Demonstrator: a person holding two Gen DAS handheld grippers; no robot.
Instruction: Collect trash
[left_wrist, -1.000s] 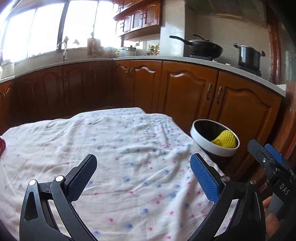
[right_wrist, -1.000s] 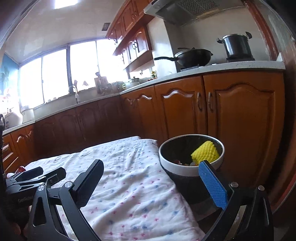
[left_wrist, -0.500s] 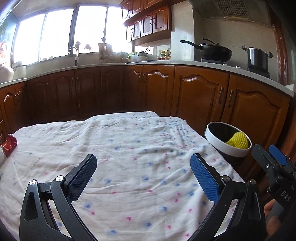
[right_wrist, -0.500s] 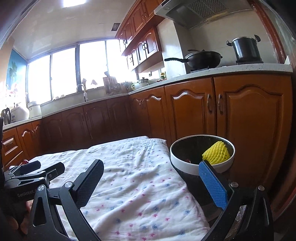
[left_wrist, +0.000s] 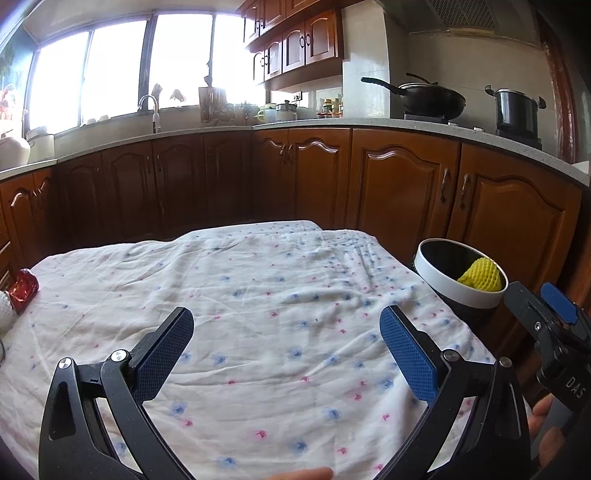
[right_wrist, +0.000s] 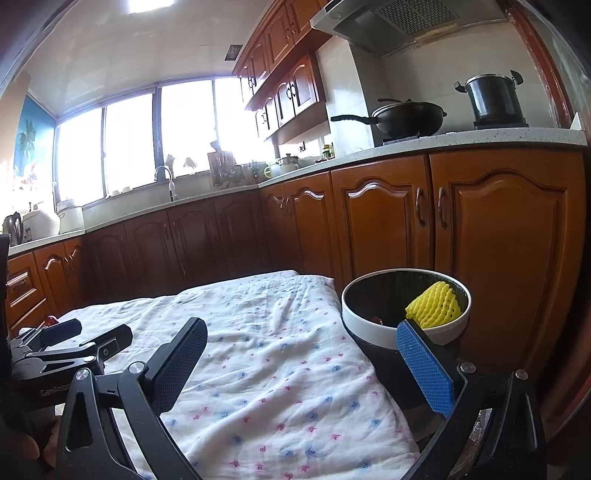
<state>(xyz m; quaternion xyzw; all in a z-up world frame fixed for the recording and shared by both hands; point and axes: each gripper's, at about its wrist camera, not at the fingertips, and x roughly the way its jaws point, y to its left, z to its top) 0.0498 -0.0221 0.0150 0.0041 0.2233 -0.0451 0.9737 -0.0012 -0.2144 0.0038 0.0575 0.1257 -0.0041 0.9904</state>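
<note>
A round bin with a white rim (left_wrist: 454, 295) (right_wrist: 373, 330) stands past the table's right edge and holds a yellow foam net (left_wrist: 480, 278) (right_wrist: 434, 304). A crumpled red wrapper (left_wrist: 23, 290) and a white foam net (left_wrist: 5, 310) lie at the table's far left edge. My left gripper (left_wrist: 286, 330) is open and empty above the cloth. My right gripper (right_wrist: 301, 345) is open and empty, its right finger in front of the bin. Each gripper shows in the other's view: the right (left_wrist: 543, 314), the left (right_wrist: 74, 339).
A white cloth with small blue and pink flowers (left_wrist: 258, 295) covers the table. Brown kitchen cabinets (left_wrist: 399, 192) run behind and to the right, with a wok (left_wrist: 424, 98) and a pot (left_wrist: 515, 110) on the counter.
Both cameras have tilted up and drawn back a little, so the table and bin sit lower in view. The red wrapper has come into the left wrist view. Both grippers stay open.
</note>
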